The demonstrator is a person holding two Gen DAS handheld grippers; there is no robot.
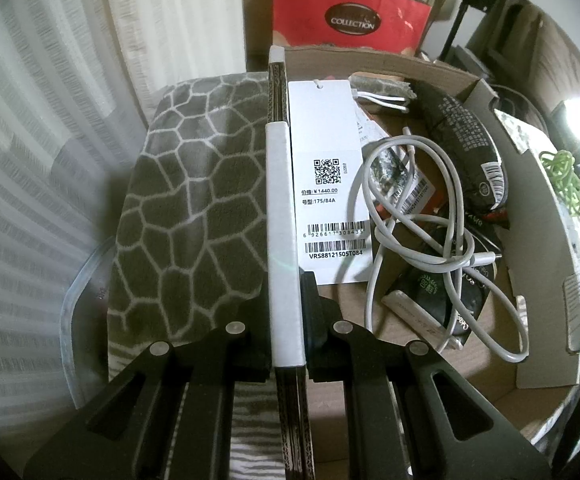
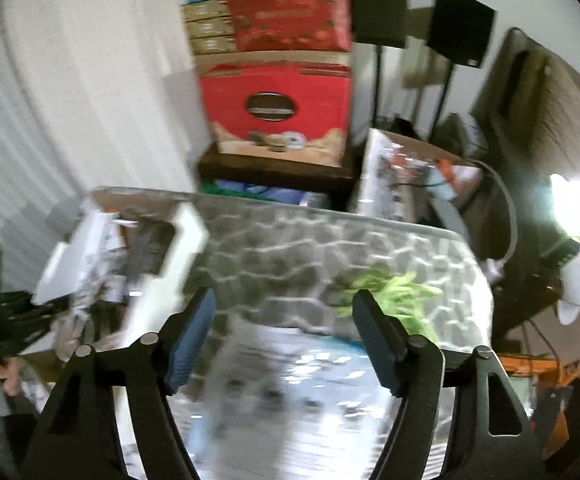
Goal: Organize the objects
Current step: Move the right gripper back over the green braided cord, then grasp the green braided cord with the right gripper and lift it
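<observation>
Gripping the cardboard box's [image 1: 410, 292] near wall, the left claw [image 1: 285, 320] is clamped tight; the right claw [image 2: 283, 332] hangs wide apart, empty, with green cord [image 2: 390, 292] just beyond.

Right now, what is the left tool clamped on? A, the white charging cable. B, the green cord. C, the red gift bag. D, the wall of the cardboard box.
D: the left tool is shut on the taped top edge of the cardboard box wall, while the white cable lies loose inside the box.
</observation>
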